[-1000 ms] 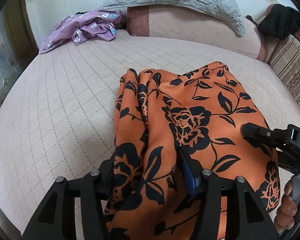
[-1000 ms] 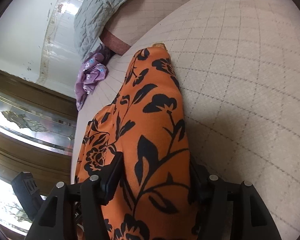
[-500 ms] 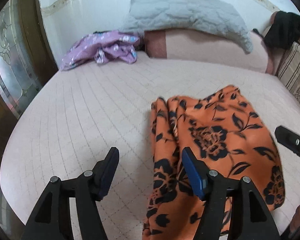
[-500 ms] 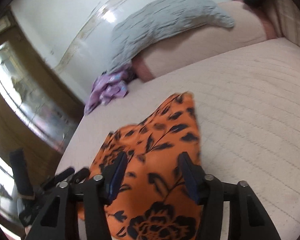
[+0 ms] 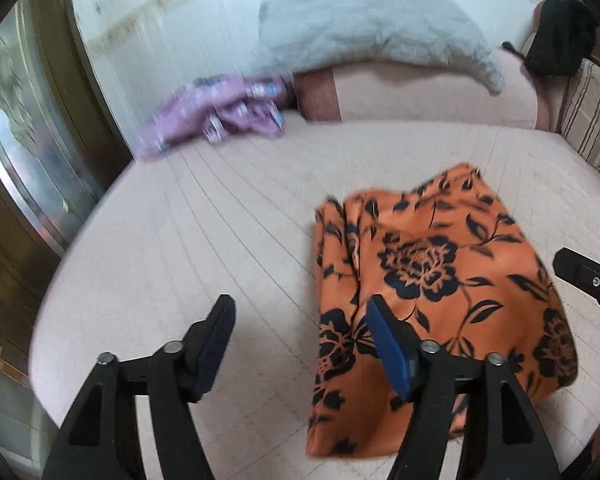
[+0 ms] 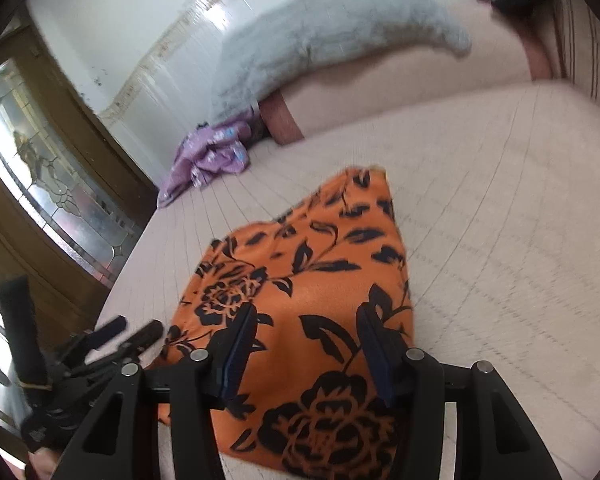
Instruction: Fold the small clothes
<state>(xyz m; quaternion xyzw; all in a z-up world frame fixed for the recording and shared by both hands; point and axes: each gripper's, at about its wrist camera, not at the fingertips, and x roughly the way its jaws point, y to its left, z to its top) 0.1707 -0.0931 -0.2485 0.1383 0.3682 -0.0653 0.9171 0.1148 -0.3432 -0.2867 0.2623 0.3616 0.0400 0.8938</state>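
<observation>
Two grippers raised over a quilted pink bed [image 5: 204, 240], both spread and holding nothing. Left gripper [image 5: 300, 332] with jaws just been opening, bare mattress between its pads, its right finger [image 5: 388, 344] over the near left edge of the orange floral garment [image 5: 440, 280]. Right gripper [image 6: 306, 344] parted above the garment's near end, not pinching it. Garment folded, lying flat mid-bed. Farther back, well apart: a crumpled purple cloth [image 5: 220, 112] by a grey pillow [image 5: 372, 36].
</observation>
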